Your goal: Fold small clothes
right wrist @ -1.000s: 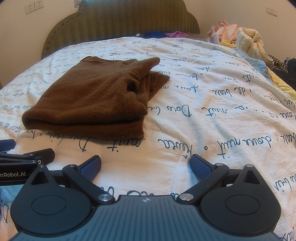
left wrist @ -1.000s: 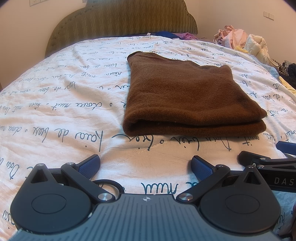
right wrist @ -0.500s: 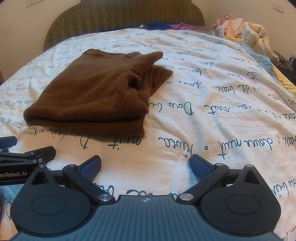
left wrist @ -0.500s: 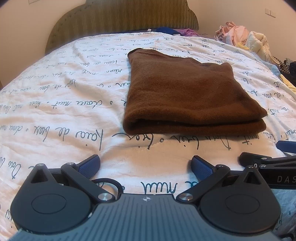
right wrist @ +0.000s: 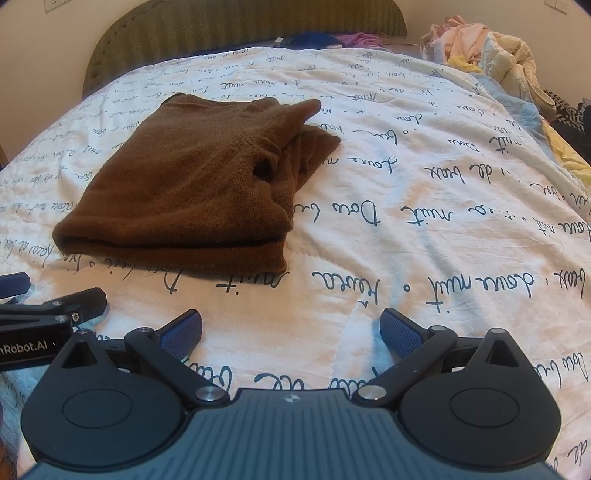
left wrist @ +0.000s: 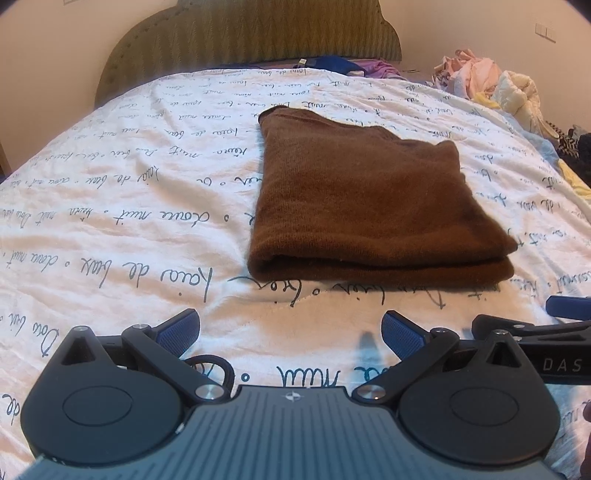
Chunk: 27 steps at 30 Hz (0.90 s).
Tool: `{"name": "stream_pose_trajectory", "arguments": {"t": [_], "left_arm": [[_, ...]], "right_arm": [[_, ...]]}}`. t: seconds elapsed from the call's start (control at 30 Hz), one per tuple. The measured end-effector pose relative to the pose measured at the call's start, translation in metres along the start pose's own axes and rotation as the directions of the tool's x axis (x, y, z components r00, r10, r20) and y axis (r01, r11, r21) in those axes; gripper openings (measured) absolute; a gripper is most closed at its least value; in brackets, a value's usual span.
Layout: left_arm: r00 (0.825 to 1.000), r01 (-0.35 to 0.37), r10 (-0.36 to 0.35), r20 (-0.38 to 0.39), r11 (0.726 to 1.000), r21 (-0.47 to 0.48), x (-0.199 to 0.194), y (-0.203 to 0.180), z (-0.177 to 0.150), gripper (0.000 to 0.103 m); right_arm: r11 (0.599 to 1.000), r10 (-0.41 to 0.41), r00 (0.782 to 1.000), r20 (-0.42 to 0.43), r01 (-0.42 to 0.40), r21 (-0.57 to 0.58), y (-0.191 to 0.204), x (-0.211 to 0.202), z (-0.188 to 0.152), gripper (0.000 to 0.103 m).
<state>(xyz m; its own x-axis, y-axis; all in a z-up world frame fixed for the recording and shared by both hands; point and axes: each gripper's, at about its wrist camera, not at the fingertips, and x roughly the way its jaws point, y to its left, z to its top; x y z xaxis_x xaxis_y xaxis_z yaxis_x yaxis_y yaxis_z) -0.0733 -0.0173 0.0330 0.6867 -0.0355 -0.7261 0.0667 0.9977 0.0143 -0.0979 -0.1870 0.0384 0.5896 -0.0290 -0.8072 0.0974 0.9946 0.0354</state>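
Observation:
A brown knitted garment point(left wrist: 369, 199) lies folded in layers on the white bedspread point(left wrist: 122, 206) with blue script. In the right wrist view the same garment point(right wrist: 199, 184) sits at left of centre, with bunched ends at its far right corner. My left gripper point(left wrist: 291, 330) stands open just short of the garment's near fold, nothing between its blue pads. My right gripper point(right wrist: 291, 328) is open too, over bare bedspread to the right of the garment. Each view catches part of the other gripper at its edge.
A green padded headboard point(left wrist: 255, 33) closes the far end of the bed. A heap of pale pink and cream clothes point(left wrist: 491, 81) lies at the far right, with blue and purple items point(left wrist: 354, 66) by the headboard. Dark and yellow fabrics point(right wrist: 565, 125) line the right edge.
Both views have tilted down and risen slightly, so the garment sits lower and farther in frame. The garment itself has not moved, and both grippers stay open.

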Motion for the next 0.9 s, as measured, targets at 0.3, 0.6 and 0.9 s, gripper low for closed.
{"name": "stream_pose_trajectory", "arguments": {"t": [0.3,0.6,0.9], "left_arm": [[1.000,0.020,-0.020,0.002,1.000,-0.009,-0.009,-0.004,0.003,0.103],[1.000,0.018,-0.018,-0.002,1.000,-0.019,-0.011,-0.003,0.002,0.103],[1.000,0.016,-0.015,0.024,0.997,-0.074,-0.013,0.031,0.009,0.103]], "right_arm": [[1.000,0.009,1.000,0.013,-0.009,0.002,-0.002,-0.006,0.004,0.103],[1.000,0.011,1.000,0.021,-0.011,-0.017,0.001,-0.009,0.003,0.103],[0.999,0.040,0.999,0.022,-0.041,0.029,-0.015,-0.012,0.011,0.103]]}}
